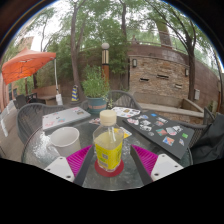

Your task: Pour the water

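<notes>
A clear plastic bottle (109, 143) with a yellow label and a pale cap stands upright on a red coaster (109, 167) on the round glass table (150, 150). It stands between my gripper's (111, 165) magenta pads (78, 160), with a gap at either side. The gripper is open. A white cup (66, 140) sits on the table to the left of the bottle, just beyond the left finger.
Several small cards (160, 128) lie spread over the table's right part. A grey flat tray (65, 117) rests at the back left, a potted plant (96, 88) behind the bottle. Metal chairs (30, 118) ring the table; an orange umbrella (27, 65) stands far left.
</notes>
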A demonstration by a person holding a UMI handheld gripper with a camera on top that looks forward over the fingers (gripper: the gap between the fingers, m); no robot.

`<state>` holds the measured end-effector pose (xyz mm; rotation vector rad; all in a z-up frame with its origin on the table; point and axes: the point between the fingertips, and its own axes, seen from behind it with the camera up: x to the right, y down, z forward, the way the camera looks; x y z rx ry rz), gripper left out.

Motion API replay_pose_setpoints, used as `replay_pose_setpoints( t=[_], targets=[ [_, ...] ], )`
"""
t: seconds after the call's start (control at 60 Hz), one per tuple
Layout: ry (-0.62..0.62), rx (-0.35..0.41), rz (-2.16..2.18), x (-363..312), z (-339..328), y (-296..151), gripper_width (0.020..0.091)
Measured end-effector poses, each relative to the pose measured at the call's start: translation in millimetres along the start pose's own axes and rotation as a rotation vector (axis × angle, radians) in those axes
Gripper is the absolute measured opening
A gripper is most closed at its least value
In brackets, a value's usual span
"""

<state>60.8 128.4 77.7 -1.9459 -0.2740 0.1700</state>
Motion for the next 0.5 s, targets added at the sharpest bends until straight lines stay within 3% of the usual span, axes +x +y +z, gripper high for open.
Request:
replay_pose_setpoints(
  t=[0.25, 0.5],
  targets=[
    [0.075, -0.061, 0.072, -32, -134, -47, 0.0833],
    [0.142, -0.070, 0.090, -74, -269, -91, 0.0837]
  ],
)
